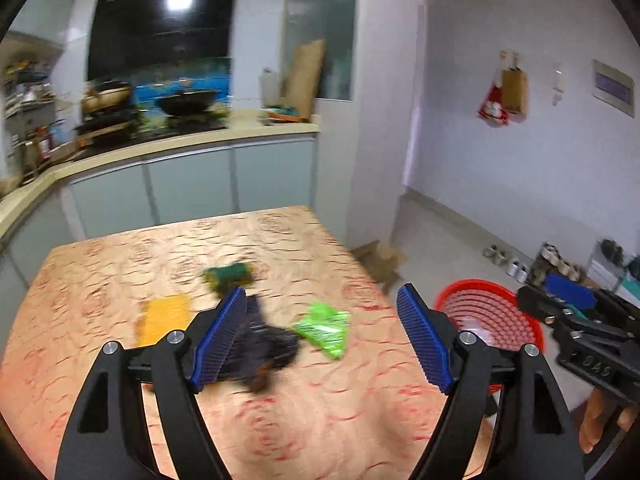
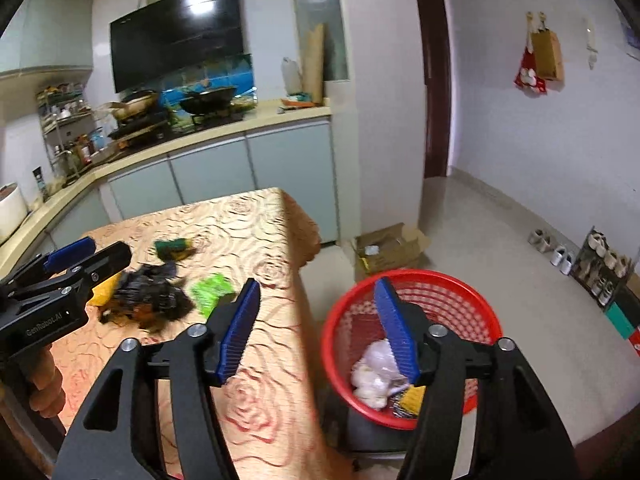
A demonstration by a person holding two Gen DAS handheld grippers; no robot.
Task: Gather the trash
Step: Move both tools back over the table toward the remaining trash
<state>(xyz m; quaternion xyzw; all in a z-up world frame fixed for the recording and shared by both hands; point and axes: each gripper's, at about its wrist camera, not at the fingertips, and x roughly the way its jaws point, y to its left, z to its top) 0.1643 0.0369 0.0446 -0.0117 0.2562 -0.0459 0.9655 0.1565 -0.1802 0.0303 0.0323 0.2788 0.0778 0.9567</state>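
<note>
Trash lies on a table [image 1: 120, 264] with a rose-patterned cloth: a black crumpled wrapper [image 1: 264, 344] [image 2: 148, 300], a bright green wrapper [image 1: 324, 328] [image 2: 210, 290], a yellow packet [image 1: 164, 318] [image 2: 103, 290] and a dark green packet [image 1: 228, 274] [image 2: 172, 249]. My left gripper [image 1: 320, 336] is open and empty above the black and green wrappers; it also shows in the right wrist view [image 2: 86, 254]. My right gripper [image 2: 318, 328] is open and empty over the table's right edge, beside a red basket [image 2: 476, 300] [image 1: 484, 304] holding white and yellow trash.
The red basket sits on a dark stool to the right of the table. A cardboard box [image 2: 390, 248] stands on the floor behind it. Shoes and a rack [image 2: 600, 264] line the right wall. A kitchen counter [image 2: 216, 136] with a stove runs behind the table.
</note>
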